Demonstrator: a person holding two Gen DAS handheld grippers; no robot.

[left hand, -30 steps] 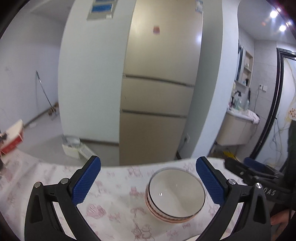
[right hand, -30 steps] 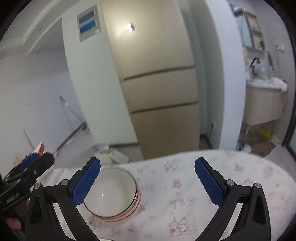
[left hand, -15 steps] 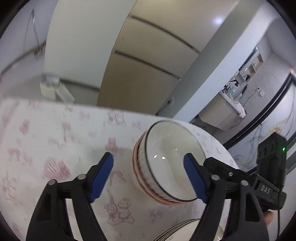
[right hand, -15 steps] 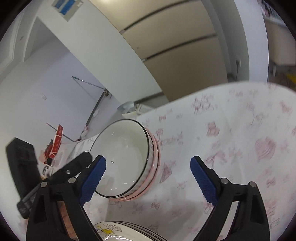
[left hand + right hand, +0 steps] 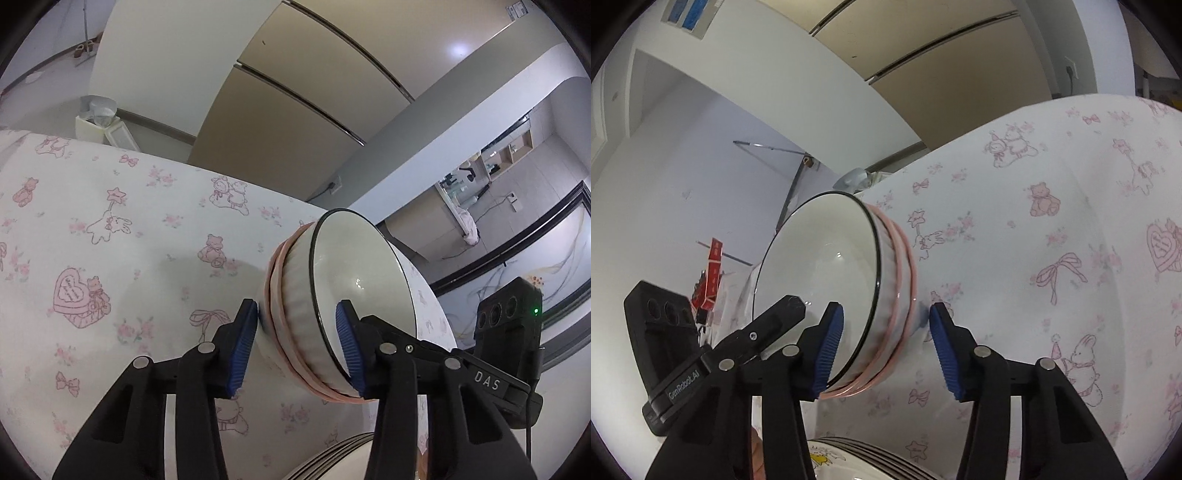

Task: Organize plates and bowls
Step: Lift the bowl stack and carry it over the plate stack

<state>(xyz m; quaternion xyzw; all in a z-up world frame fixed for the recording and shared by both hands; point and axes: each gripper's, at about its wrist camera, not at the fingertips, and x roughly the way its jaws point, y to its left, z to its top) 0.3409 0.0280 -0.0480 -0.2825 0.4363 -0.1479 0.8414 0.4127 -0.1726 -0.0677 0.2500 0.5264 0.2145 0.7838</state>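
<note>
A stack of bowls (image 5: pixel 364 273), white with a black rim on top and pink rims below, stands on the printed tablecloth (image 5: pixel 110 229). My left gripper (image 5: pixel 296 309) straddles its near wall. One blue pad sits inside the top bowl and the other touches the outside near the foot, and the jaws are closing. From the other side, my right gripper (image 5: pixel 886 309) straddles the wall of the same stack of bowls (image 5: pixel 827 258). Its inner pad is in the bowl and a small gap shows at the outer pad, and its jaws are closing.
A stack of plates (image 5: pixel 860 459) with a yellow cartoon print lies at the table's near edge, just under both grippers. A beige fridge (image 5: pixel 295 92) stands beyond the far edge. A red box (image 5: pixel 711 273) sits at the far left. The tablecloth (image 5: pixel 1052 221) lies bare to the right.
Both grippers have sunk toward the table, tipped down and rolled, and now straddle opposite walls of the bowl stack. Their jaws have narrowed from wide open to close around the walls.
</note>
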